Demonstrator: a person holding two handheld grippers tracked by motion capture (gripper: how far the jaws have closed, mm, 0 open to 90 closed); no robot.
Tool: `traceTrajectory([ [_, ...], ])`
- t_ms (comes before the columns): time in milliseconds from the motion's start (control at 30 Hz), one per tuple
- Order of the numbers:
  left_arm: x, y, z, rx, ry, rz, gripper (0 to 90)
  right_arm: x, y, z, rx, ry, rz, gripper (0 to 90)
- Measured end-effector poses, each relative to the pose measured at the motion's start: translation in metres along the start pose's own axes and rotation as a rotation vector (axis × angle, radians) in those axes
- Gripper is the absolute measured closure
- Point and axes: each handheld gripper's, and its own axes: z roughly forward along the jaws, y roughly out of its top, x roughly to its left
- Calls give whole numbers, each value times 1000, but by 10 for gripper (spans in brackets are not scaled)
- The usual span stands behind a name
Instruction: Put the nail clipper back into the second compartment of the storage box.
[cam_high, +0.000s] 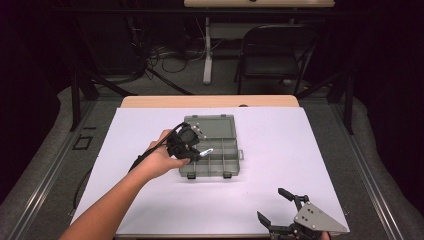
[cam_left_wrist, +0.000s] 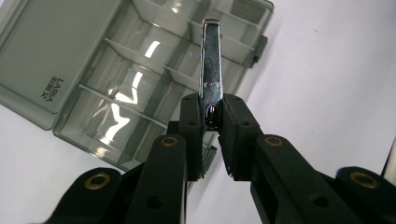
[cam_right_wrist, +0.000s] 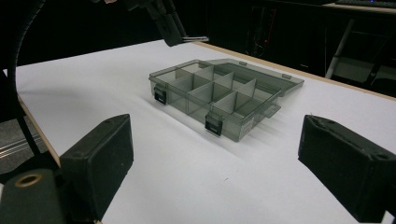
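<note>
Pinching a flat metal clip (cam_left_wrist: 211, 60) by its near end between the left gripper (cam_left_wrist: 212, 116) pads, blade sticking out above the open compartment box (cam_left_wrist: 70, 60); resting the right gripper (cam_right_wrist: 215, 154) spread wide, near the table (cam_high: 310, 150) edge, well apart from the clip.

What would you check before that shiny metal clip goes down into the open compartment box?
1. Grip: left gripper shut on the metal clip, held by one end: ok.
2. Box open: organizer box has its lid folded back flat: ok.
3. Clip above the box: in the left gripper view it hangs over the compartments: ok.
4. Compartments free: those in sight in the right gripper view look empty: ok.
5. Right gripper out of the way: open, near the table's front edge, apart from the box: ok.
6. Which compartment lies directly under the clip: cannot tell.
</note>
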Motion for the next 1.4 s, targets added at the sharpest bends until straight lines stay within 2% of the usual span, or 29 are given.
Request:
traceTrajectory([
  [333, 17, 3, -8, -54, 46, -140, 793, 0, 0, 1, -2, 2, 4, 102],
  [567, 24, 3, -9, -70, 57, -203, 792, 0, 0, 1, -1, 2, 7, 102],
  [900, 34, 4, -7, -84, 64, -244, 792, 0, 0, 1, -1, 2, 9, 105],
  [1400, 43, 5, 0, -78, 74, -270, 792, 0, 0, 1, 1, 3, 9, 105],
])
